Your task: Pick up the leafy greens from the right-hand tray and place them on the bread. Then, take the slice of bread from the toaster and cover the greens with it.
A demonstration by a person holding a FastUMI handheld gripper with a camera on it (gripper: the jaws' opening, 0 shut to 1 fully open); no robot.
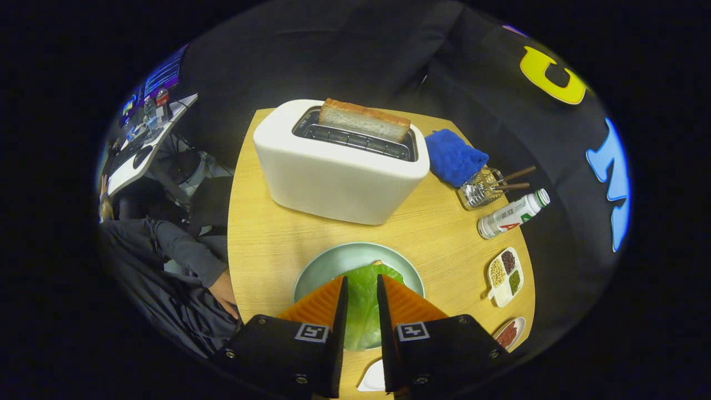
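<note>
My gripper [362, 280] hovers over the pale green plate [328, 264], which sits on the wooden table just in front of the toaster. The leafy greens [362, 303] fill the narrow gap between my fingers and spread a little past the tips; both fingers appear to press on them. A sliver of bread [377, 262] peeks out on the plate just beyond the greens. Past the plate stands the white toaster [339, 172], with a toasted slice of bread [364, 119] upright in its far slot.
A blue cloth [452, 155], a wire holder with chopsticks [483, 189], a lying bottle [511, 214] and a divided dish of beans [504, 275] line the table's right side. A white tray [373, 379] lies under my fingers. A person's sleeve [189, 253] is at the left.
</note>
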